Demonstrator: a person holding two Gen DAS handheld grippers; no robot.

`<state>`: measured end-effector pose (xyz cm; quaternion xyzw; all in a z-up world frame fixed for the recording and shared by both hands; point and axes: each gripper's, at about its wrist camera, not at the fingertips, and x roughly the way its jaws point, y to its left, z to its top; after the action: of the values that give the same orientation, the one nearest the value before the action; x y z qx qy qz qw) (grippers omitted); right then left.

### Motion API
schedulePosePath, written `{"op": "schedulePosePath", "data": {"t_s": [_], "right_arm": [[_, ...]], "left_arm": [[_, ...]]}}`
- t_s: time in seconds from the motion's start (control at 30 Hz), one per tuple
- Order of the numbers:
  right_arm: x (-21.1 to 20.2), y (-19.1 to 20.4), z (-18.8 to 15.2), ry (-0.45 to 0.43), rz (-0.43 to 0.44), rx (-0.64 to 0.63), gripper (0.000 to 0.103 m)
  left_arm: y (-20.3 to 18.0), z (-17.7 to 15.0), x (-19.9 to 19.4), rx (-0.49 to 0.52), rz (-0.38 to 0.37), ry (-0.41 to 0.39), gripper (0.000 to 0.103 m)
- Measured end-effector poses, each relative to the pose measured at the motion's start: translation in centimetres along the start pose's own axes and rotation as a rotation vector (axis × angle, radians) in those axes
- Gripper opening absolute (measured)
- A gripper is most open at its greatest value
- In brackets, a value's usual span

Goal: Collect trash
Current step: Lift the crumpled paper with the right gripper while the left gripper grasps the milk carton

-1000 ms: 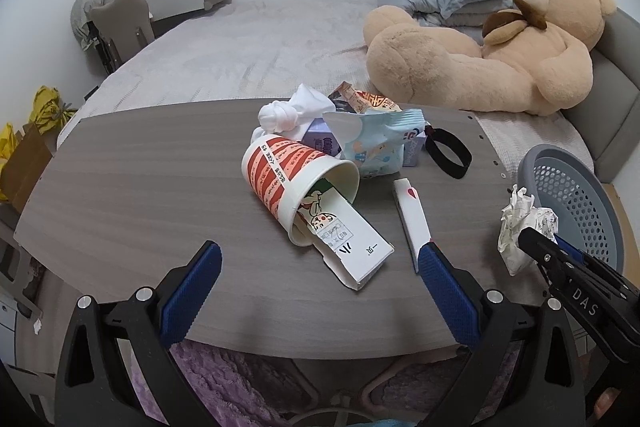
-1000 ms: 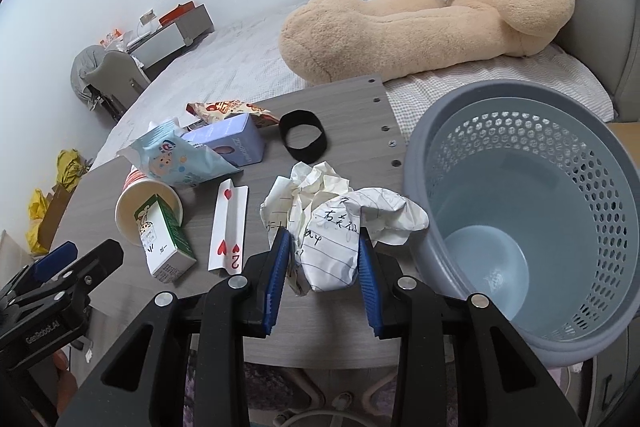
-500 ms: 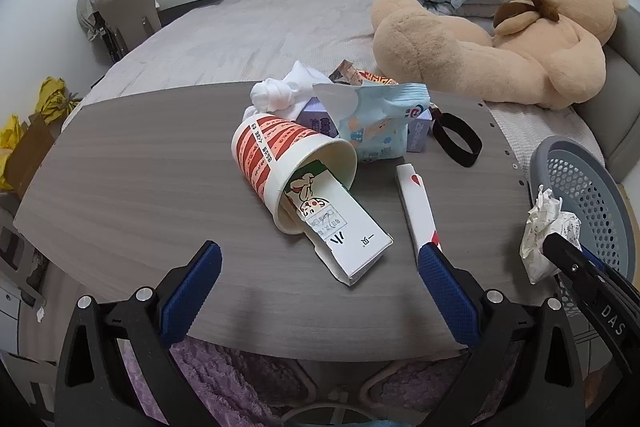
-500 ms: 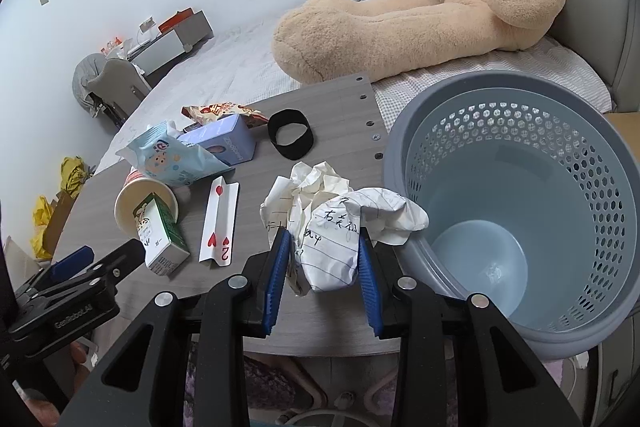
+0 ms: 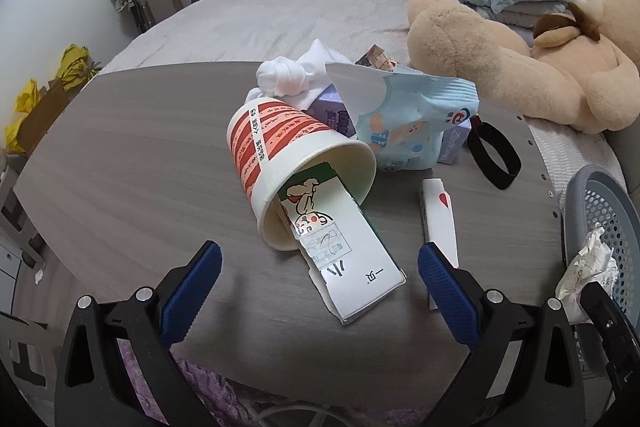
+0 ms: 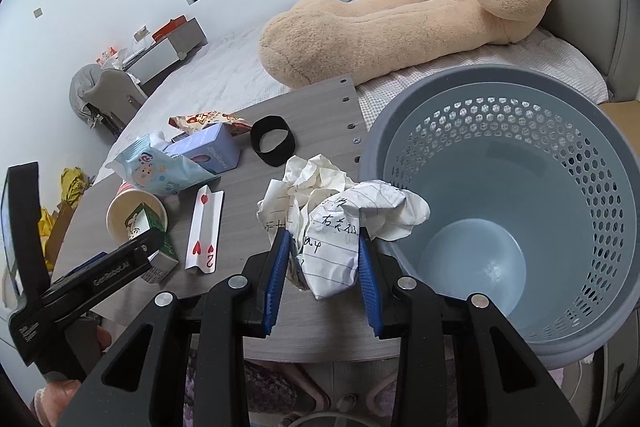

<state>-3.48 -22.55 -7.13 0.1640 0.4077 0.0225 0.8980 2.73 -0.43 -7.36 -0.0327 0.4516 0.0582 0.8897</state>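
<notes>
A grey table (image 5: 132, 155) at the foot of a bed carries most of the litter, with a blue perforated basket (image 6: 516, 131) standing empty at its right end (only bare plastic shows at the bottom). Nothing has gone in yet, so the job looks barely begun. On the table lie a striped paper cup (image 5: 288, 155) on its side with a milk carton (image 5: 344, 259) poking from its mouth, a pale blue snack bag (image 5: 408, 123), a purple box (image 6: 212, 151), a black band (image 6: 272, 143), a knotted white tissue (image 5: 284, 77) and a folded playing card (image 6: 204, 231). The right gripper (image 6: 322, 255) is clamped on a ball of crumpled lined paper (image 6: 332, 223), held at the basket's near rim, not yet over the opening. The left gripper (image 5: 320, 267) has its jaws wide apart, holding nothing, pointed at the cup and carton
</notes>
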Motion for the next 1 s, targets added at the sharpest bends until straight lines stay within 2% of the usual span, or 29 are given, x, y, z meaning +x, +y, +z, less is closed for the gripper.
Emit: {"op": "schedulePosePath", "data": {"t_s": [0.17,0.23,0.27,0.33,0.4,0.67,1.0], "right_arm": [[0.0,-0.2,0.0,-0.001,0.002,0.003,0.033],[-0.1,-0.2,0.0,-0.001,0.002,0.003,0.033],[0.0,-0.2,0.0,-0.001,0.002,0.003,0.033],[0.0,-0.2,0.0,-0.001,0.001,0.003,0.033],[-0.1,-0.2,0.0,-0.001,0.001,0.003,0.033],[-0.2,0.0,0.1,-0.005,0.001,0.003,0.033],[-1.0,0.8,-0.3,-0.012,0.001,-0.005,0.033]], "left_arm": [[0.0,0.1,1.1,-0.012,0.020,0.019,0.096],[0.2,0.1,1.2,-0.013,0.030,0.020,0.089],[0.2,0.1,1.2,-0.009,0.026,0.021,0.081],[0.2,0.0,1.1,0.000,0.019,0.025,0.074],[0.3,-0.1,1.0,-0.001,-0.004,0.037,0.062],[0.8,-0.5,-0.2,0.023,-0.087,0.051,0.042],[0.7,-2.9,-1.5,0.146,-0.150,0.096,0.037]]}}
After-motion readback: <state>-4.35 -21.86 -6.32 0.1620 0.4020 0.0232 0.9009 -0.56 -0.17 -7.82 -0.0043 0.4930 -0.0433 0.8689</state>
